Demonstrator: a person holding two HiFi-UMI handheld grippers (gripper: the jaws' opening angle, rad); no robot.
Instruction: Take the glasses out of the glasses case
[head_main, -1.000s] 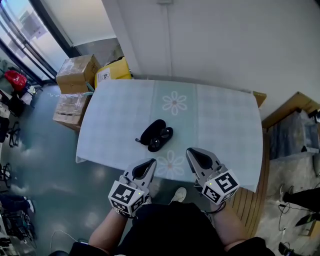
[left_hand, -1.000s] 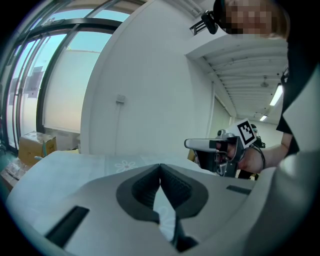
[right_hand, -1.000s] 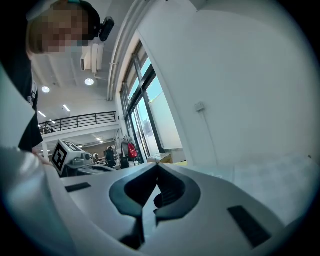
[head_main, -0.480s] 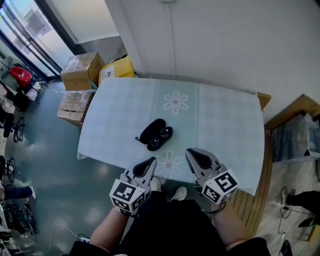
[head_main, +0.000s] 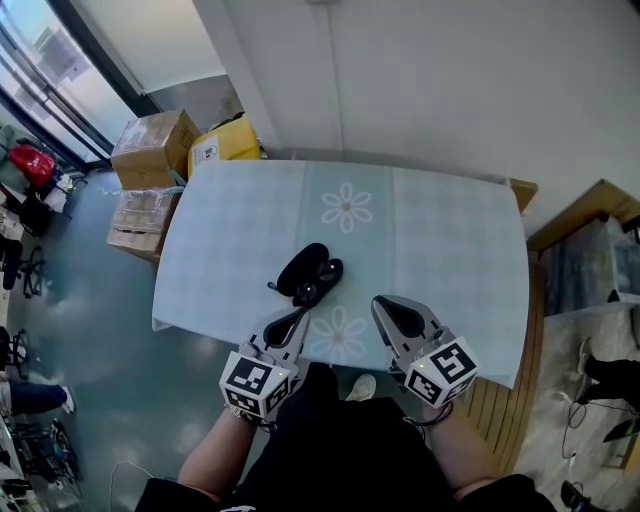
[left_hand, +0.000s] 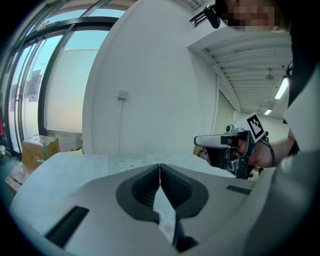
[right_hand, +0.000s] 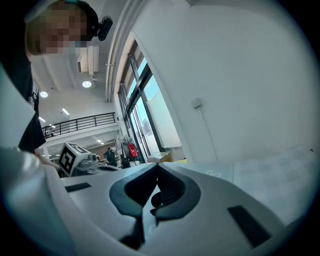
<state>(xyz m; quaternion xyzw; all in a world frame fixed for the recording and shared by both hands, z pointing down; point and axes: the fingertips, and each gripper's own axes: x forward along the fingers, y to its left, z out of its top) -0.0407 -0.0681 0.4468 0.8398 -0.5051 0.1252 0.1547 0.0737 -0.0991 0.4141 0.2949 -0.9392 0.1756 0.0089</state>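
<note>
Off the left edge of the table (head_main: 440, 230), two brown boxes (head_main: 150, 145) and one yellow box (head_main: 228, 140) stand on the floor. One black glasses case (head_main: 298, 268) lies left of centre, with dark glasses (head_main: 326, 274) touching its right side and bare cloth all round. The left gripper (head_main: 291, 325) and right gripper (head_main: 393, 308) hover at the near edge, each with its jaws pressed together on nothing. Only the gripper views show each gripper side-on.

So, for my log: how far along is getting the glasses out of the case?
Done: nothing clearly. The glasses lie against the black case on the table; whether they rest inside an open half I cannot tell. In hand: nothing; the left gripper and right gripper are both shut, empty, short of the case. Left: reach and lift the glasses clear.
</note>
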